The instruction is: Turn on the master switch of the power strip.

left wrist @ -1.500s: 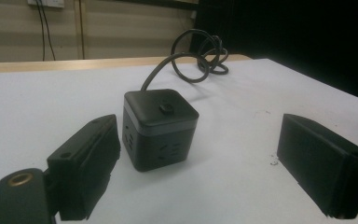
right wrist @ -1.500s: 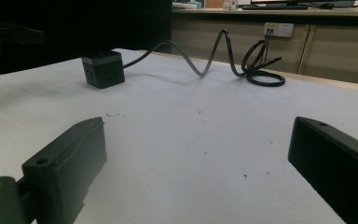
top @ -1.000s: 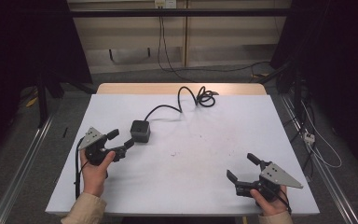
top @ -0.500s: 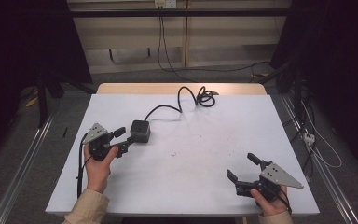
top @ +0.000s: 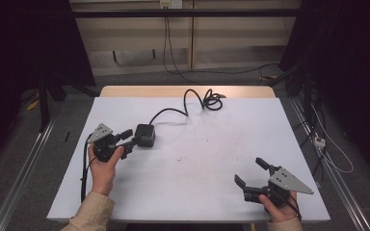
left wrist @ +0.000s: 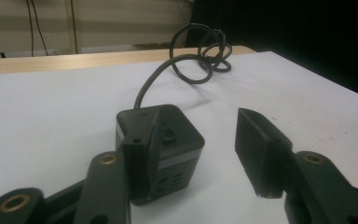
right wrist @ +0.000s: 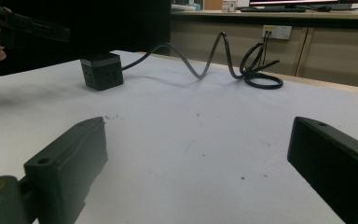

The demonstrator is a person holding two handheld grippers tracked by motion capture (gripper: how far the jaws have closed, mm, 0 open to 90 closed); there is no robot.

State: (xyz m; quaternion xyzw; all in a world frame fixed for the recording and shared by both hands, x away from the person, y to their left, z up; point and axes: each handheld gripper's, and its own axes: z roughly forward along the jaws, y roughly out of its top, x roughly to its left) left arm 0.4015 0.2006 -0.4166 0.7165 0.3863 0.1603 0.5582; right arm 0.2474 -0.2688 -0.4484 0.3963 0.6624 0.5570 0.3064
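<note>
A black cube-shaped power socket (top: 145, 135) stands on the white table (top: 197, 144), and its black cable (top: 188, 98) runs to a coil at the far edge. My left gripper (top: 131, 139) lies level at the cube's left side, and its jaws have just been closing. In the left gripper view the cube (left wrist: 168, 140) sits between the tips of the left gripper (left wrist: 196, 130). One pad is at its side and the other stands apart from it. My right gripper (top: 249, 171) rests open and empty near the front right; in the right gripper view the right gripper (right wrist: 200, 135) faces the cube (right wrist: 101, 70).
The coiled cable (right wrist: 256, 65) lies by the table's wooden far edge. Metal rails run along the floor on both sides of the table. Loose wires lie on the floor at the right. A wall socket (right wrist: 277, 31) sits on the cabinet behind.
My left gripper has crept toward the cube and its jaws have narrowed, with the cube now between their tips. The right hand has kept still.
</note>
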